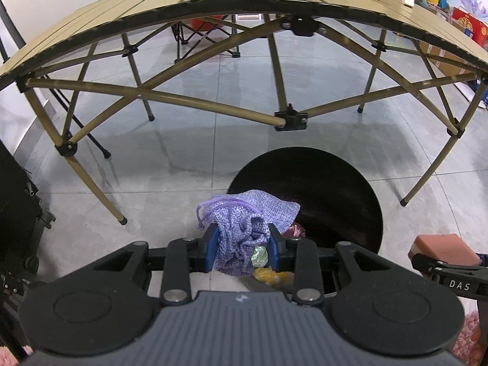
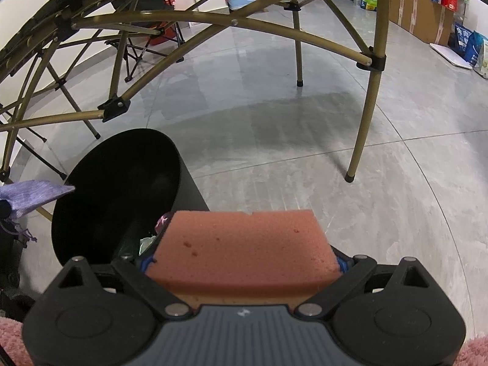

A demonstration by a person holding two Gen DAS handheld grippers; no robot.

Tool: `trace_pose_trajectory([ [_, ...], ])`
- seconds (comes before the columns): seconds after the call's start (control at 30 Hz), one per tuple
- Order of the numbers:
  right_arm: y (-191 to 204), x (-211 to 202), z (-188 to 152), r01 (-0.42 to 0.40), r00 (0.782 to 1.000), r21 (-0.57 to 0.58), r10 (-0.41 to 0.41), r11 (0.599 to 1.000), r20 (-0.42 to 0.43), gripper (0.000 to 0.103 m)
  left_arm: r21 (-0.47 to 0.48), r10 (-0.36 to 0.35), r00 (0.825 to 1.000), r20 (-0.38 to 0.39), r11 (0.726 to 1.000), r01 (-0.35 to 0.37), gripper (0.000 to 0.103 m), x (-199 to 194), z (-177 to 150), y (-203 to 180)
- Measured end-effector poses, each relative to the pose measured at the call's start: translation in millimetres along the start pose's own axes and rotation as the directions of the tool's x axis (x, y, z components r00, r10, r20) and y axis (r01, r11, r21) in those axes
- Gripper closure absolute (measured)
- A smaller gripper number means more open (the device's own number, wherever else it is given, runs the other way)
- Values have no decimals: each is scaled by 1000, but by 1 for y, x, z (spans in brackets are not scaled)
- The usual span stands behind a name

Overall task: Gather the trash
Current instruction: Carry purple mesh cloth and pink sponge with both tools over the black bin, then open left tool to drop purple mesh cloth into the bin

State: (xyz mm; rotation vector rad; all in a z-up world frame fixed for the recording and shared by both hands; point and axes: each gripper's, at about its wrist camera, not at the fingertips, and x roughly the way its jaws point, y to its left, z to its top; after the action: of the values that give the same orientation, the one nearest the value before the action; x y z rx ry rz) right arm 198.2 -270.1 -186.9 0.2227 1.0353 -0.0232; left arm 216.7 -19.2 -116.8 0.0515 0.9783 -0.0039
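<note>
Two grippers hold trash over the black bin [image 1: 350, 183]: the left gripper [image 1: 242, 245] pinches a crumpled purple pouch [image 1: 241, 238], the right gripper [image 2: 244, 263], lettered "DAS", squeezes an orange sponge [image 2: 241, 244].

1 pouch [image 1: 244, 231], 1 sponge [image 2: 244, 250], 1 bin [image 1: 320, 198], 1 table [image 1: 213, 9]

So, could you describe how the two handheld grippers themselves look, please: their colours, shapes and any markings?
Both look alike. The left gripper and the right gripper have matte black linkage arms with silver pivot pins, two round black discs at the base, and a ribbed grey central plate bearing a small white logo. The fingers are blue. White letters "DAS" mark the right gripper's side in the left view. No cables or sleeves are visible.
</note>
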Motion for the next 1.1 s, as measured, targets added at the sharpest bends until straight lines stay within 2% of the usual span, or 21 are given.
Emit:
trace_pose_trajectory([
  [0.47,-7,2,0,1,1000,19,-1,1000,-1,5,38,-25,999,-25,999,25,70,12,9,-33],
  [0.8,-12,4,0,-3,1000,34,3,999,-3,5,55,-41,996,-74,997,45,70,27,15,-54],
  [1.1,-17,7,0,1,1000,46,0,999,-12,5,52,-27,991,-132,998,34,70,47,16,-67],
])
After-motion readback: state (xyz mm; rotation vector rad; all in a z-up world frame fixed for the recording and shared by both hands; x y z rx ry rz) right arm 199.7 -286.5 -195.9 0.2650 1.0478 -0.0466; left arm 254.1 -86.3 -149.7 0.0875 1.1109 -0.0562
